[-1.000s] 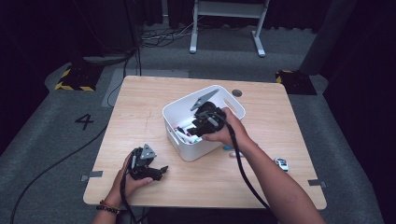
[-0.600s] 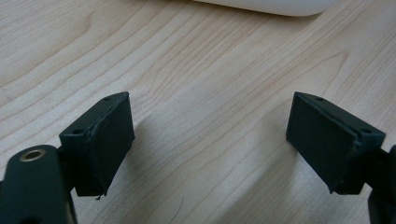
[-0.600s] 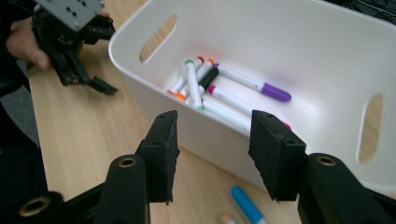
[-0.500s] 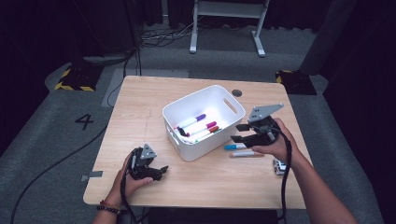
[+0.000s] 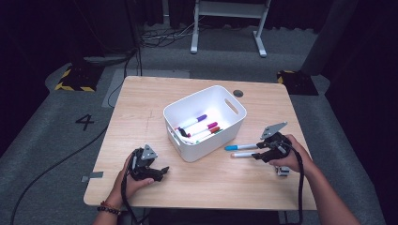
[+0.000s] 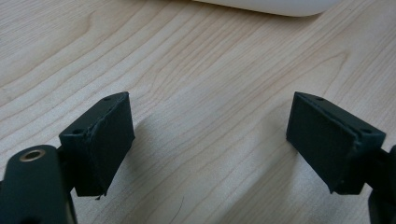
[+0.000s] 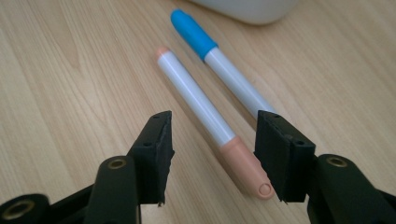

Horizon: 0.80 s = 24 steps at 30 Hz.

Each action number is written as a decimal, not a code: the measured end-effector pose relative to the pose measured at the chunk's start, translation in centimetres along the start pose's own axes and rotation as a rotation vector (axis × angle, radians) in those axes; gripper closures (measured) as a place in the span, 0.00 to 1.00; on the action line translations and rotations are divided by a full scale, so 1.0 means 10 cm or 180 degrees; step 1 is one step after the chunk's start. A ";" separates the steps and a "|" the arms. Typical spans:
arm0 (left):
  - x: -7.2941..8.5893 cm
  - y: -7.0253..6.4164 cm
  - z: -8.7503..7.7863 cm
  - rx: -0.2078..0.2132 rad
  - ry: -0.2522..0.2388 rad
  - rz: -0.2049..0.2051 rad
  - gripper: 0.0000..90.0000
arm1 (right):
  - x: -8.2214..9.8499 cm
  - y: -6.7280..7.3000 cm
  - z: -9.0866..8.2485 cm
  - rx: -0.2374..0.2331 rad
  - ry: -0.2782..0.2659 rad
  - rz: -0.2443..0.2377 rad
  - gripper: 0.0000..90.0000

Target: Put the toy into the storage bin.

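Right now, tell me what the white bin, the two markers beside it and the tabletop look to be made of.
White bin: likely moulded plastic, smooth matt walls, cut-out handle.
Peach-capped marker and blue-capped marker: apparently plastic, glossy white barrels with coloured caps.
Tabletop: pale wood or wood-look laminate, grain lines visible, satin finish.

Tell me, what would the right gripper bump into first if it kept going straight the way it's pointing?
Probably the peach-capped marker: it lies on the table between the right gripper's open jaws, which have just been opening. The blue-capped marker lies beside it.
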State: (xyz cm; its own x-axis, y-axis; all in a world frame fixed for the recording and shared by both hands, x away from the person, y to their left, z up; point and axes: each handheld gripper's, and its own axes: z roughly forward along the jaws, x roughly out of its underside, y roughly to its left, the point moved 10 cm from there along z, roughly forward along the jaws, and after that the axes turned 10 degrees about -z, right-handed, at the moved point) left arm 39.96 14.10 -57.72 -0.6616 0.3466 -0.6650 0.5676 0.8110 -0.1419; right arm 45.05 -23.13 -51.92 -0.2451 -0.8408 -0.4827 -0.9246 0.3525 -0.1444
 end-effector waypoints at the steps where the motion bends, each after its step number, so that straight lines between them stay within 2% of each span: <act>1: 0.00 0.00 0.00 -0.0001 0.0001 0.0000 0.17 | 0.03 -0.02 0.03 -0.0012 0.0028 -0.0038 0.53; 3: 0.00 0.00 0.00 0.0007 0.0011 0.0010 0.17 | 0.09 -0.04 0.09 0.0004 0.0096 -0.0059 0.53; 7: 0.00 0.00 0.00 0.0002 0.0003 0.0000 0.17 | 0.17 -0.04 0.18 -0.0086 0.0209 0.0014 0.53; 10: 0.00 0.00 0.00 -0.0001 0.0002 -0.0002 0.17 | 0.24 -0.08 0.24 -0.0072 0.0313 -0.0016 0.54; 13: 0.00 0.00 0.00 0.0006 0.0004 0.0010 0.17 | 0.27 -0.08 0.29 -0.0101 0.0345 -0.0039 0.54; 17: 0.00 0.00 0.00 0.0002 0.0009 0.0001 0.17 | 0.30 -0.02 0.31 -0.0154 0.0419 -0.0114 0.61; 20: 0.00 0.00 0.00 0.0001 0.0003 0.0005 0.17 | 0.27 0.06 0.31 -0.0225 0.0384 -0.0213 0.66; 21: 0.00 0.00 0.00 -0.0001 0.0002 -0.0001 0.17 | 0.26 0.11 0.31 -0.0254 0.0404 -0.0256 0.72; 24: 0.00 0.00 0.00 0.0001 0.0004 0.0008 0.17 | 0.24 0.19 0.31 -0.0322 0.0436 -0.0279 0.77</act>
State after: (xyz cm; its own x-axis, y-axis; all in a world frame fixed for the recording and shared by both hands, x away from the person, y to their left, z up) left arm 39.96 14.12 -57.72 -0.6607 0.3491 -0.6645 0.5693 0.8100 -0.1405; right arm 43.56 -23.21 -56.02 -0.1935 -0.9169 -0.3491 -0.9671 0.2382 -0.0897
